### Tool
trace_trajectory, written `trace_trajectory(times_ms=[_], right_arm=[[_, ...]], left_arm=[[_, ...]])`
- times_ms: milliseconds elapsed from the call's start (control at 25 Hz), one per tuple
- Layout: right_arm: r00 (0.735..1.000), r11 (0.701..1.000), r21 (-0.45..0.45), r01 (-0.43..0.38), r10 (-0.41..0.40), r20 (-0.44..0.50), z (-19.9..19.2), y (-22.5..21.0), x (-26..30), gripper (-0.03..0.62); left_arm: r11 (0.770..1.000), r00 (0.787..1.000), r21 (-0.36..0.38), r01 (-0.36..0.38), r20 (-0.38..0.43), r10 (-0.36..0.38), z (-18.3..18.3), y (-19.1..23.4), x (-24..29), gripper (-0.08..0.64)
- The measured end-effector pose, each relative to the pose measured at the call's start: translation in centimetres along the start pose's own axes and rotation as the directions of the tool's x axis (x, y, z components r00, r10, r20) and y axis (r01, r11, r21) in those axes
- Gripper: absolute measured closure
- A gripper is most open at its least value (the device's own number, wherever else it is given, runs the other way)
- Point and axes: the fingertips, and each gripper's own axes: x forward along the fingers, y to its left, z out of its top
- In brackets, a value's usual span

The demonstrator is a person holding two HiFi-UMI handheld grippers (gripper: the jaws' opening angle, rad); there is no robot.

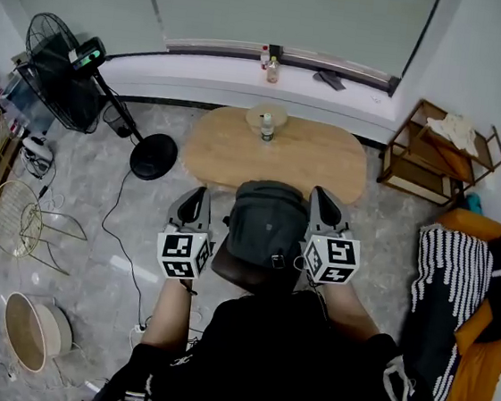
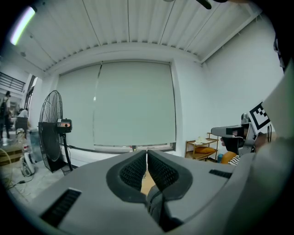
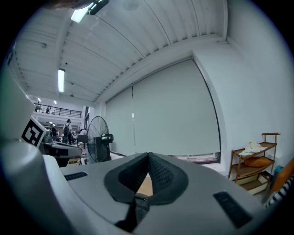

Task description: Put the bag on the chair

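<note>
A dark grey bag [image 1: 266, 227] hangs in front of me, between my two grippers and just ahead of the person's black sleeves. My left gripper [image 1: 195, 195] is at the bag's left side. Its jaws are closed, with a dark strap [image 2: 155, 203] of the bag caught low between the pads. My right gripper [image 1: 320, 199] is at the bag's right side, also closed, with a dark strap [image 3: 132, 209] pinched at the base of its pads. A gold wire chair [image 1: 17, 218] stands far left. An orange seat with a striped throw [image 1: 457, 282] is at the right.
An oval wooden table [image 1: 318, 162] with a bottle [image 1: 267, 127] lies straight ahead. A standing fan [image 1: 61, 64] and its round base [image 1: 154, 157] are at the left, with a cable across the floor. A wooden shelf [image 1: 435, 158] stands at the right and a round basket [image 1: 31, 332] at the lower left.
</note>
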Motion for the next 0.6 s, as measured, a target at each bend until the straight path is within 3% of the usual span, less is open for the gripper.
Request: trace_trajectory(times_ms=[600], right_arm=[[0.999,1.000,0.009,0.027,-0.027,-0.017,-0.8,-0.6,0.7,0.578]], left_arm=[[0.999,0.999,0.030,-0.015,-0.044,0.017,-1.2,0.7,0.7,0.534]])
